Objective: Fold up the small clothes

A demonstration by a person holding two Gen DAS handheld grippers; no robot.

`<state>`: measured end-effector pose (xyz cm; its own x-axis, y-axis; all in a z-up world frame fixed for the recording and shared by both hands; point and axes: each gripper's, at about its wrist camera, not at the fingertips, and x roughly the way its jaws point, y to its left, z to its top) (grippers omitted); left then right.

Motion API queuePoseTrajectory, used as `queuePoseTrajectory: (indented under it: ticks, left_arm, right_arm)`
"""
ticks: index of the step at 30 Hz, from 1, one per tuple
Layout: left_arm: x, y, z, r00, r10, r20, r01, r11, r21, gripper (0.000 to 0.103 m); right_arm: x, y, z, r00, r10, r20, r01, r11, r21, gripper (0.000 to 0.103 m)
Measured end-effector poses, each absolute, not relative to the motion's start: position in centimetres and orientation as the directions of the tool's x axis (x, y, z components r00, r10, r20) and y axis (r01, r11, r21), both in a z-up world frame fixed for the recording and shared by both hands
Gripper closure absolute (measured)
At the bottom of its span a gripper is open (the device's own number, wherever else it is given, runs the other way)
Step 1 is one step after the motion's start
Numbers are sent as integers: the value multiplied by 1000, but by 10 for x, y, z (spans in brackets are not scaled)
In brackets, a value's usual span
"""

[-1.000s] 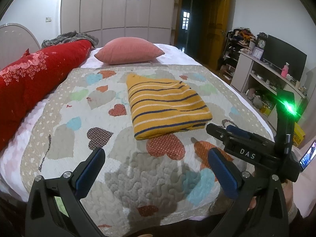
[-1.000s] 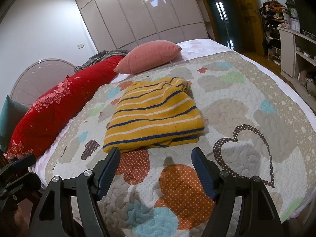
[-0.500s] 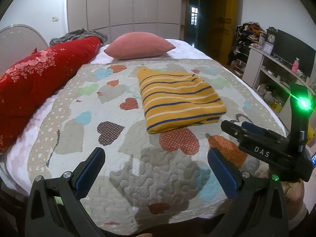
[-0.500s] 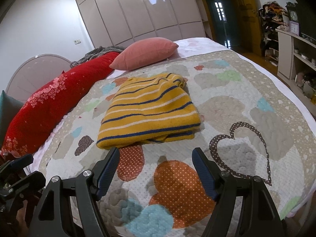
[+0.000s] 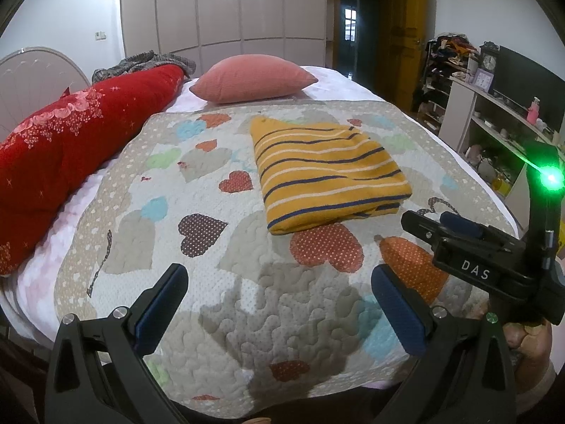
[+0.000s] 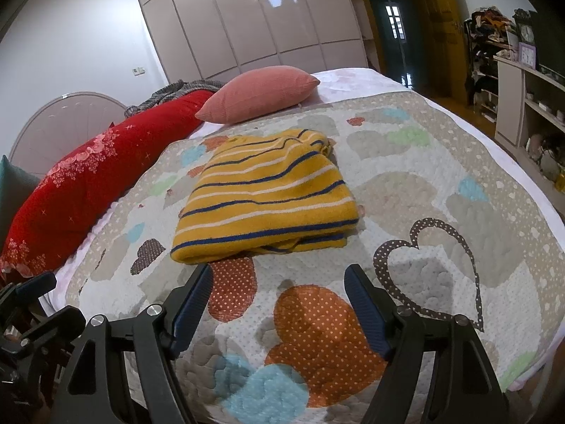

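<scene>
A folded yellow garment with navy and white stripes [image 5: 326,173] lies flat on the heart-patterned quilt [image 5: 247,282]; it also shows in the right wrist view [image 6: 265,198]. My left gripper [image 5: 279,304] is open and empty, held above the quilt's near end, well short of the garment. My right gripper [image 6: 279,296] is open and empty, its fingertips just short of the garment's near edge. The right gripper also shows from the side at the right of the left wrist view [image 5: 469,247].
A pink pillow [image 5: 254,83] lies at the bed's far end. A red rolled duvet [image 5: 70,148] runs along the left side. Shelving with small items [image 5: 501,130] stands to the right of the bed. Wardrobe doors [image 5: 226,3] line the far wall.
Both grippers have drawn back a little from the garment and stayed open. The folded garment has not moved.
</scene>
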<state>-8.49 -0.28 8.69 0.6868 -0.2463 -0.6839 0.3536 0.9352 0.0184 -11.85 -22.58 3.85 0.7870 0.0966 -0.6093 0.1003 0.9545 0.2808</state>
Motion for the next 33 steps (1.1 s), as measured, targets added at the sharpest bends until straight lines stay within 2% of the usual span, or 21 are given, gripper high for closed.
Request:
queuePoseTrajectory:
  ticks: [7, 14, 20, 27, 33]
  left_arm:
    - [-82, -4, 80, 675, -230, -701, 343, 939, 22, 0]
    - [-83, -10, 74, 691, -171, -702, 322, 943, 87, 0]
    - [-81, -2, 68, 679, -158, -717, 303, 950, 77, 0]
    - [-76, 6, 57, 673, -76, -736, 253, 958, 133, 0]
    - [-77, 7, 53, 665, -81, -742, 260, 957, 129, 0]
  right_arm:
    - [-119, -225, 39, 786, 89, -612, 98, 959, 265, 22]
    - [-124, -224, 42, 795, 41, -605, 118, 968, 220, 21]
    - [-121, -219, 41, 781, 30, -624, 123, 972, 201, 21]
    - [-122, -205, 44, 784, 20, -620, 99, 983, 156, 20]
    - [-122, -197, 44, 785, 9, -620, 88, 988, 126, 20]
